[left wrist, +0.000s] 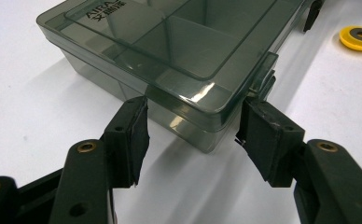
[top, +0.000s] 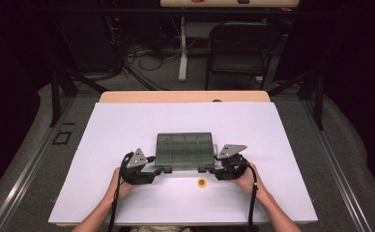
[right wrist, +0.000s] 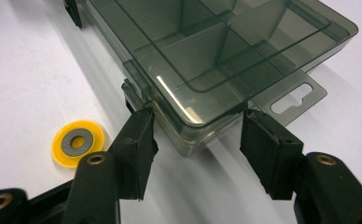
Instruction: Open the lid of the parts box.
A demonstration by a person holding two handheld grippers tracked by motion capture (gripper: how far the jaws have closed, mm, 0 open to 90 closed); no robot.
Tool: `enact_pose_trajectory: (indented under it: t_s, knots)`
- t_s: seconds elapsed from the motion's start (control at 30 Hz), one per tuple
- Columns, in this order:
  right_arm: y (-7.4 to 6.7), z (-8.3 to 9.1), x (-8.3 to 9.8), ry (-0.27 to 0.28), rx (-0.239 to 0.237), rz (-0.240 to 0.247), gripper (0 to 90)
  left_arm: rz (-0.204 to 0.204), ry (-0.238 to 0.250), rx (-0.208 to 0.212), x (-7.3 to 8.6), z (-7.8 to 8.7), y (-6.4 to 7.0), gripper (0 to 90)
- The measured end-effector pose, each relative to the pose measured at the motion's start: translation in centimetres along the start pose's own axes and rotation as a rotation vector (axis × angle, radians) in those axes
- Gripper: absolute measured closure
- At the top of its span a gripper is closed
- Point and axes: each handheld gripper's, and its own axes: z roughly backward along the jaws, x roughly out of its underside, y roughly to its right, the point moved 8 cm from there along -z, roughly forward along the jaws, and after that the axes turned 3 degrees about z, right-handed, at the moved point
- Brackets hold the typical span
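Compartment box [top: 184, 151] is sitting lid down at table [top: 127, 130] centre, yellow disc [top: 202, 183] at its 5 o'clock. Left gripper [left wrist: 193, 123] and right gripper [right wrist: 198, 128] are straddling near corners, jaws parted, not clamping; advise squeezing both evenly beside latches

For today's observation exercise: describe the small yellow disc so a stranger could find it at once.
Start at the white table. The smoky box lies at its middle, a gripper at each near corner. The yellow disc, with a grey centre, lies alone just nearer the person.
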Motion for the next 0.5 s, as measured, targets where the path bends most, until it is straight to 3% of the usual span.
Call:
enact_pose_trajectory:
  t_s: [0.5]
  knots:
    - [0.15,-0.05,-0.09,0.007,-0.006,-0.002,43.5,0.000,0.008,0.007,-0.04,0.09,0.08,42.4]
